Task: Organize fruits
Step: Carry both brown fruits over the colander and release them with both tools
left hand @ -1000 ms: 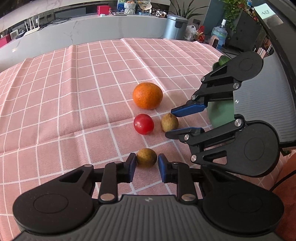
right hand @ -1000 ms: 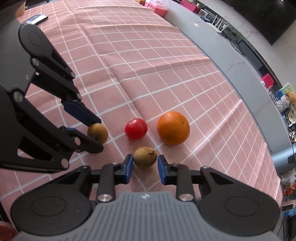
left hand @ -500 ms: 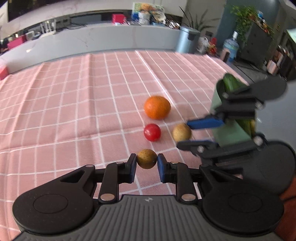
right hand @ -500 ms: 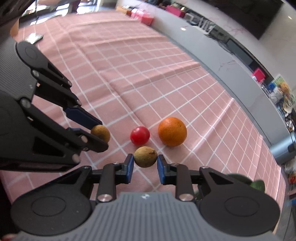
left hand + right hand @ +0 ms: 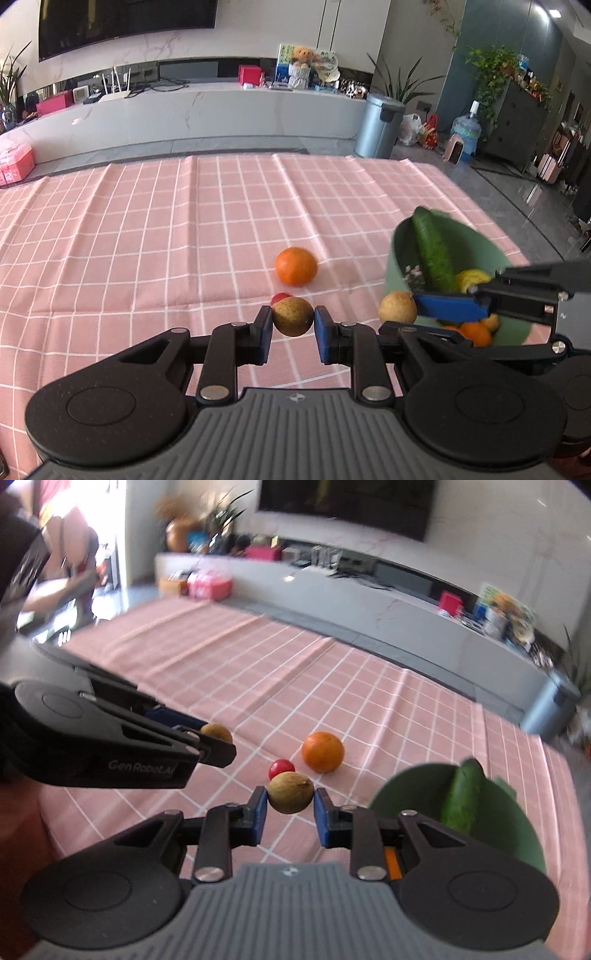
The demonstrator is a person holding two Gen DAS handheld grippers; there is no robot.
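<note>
My left gripper (image 5: 293, 325) is shut on a small brown fruit (image 5: 293, 316) and holds it above the pink checked cloth. My right gripper (image 5: 290, 805) is shut on a second small brown fruit (image 5: 290, 792), also lifted; it shows in the left wrist view (image 5: 397, 307) beside the green bowl (image 5: 476, 243). An orange (image 5: 296, 266) and a small red tomato (image 5: 281, 768) lie on the cloth beyond both grippers. The left gripper also shows in the right wrist view (image 5: 218, 738).
The green bowl (image 5: 410, 786) stands at the table's right and holds a cucumber (image 5: 432, 251), a yellow fruit (image 5: 472, 277) and small oranges (image 5: 474, 331). The table's far edge faces a long grey counter (image 5: 184, 114).
Both grippers have risen from the cloth, each carrying its brown fruit. The views now look out more level, and the bowl has come into sight.
</note>
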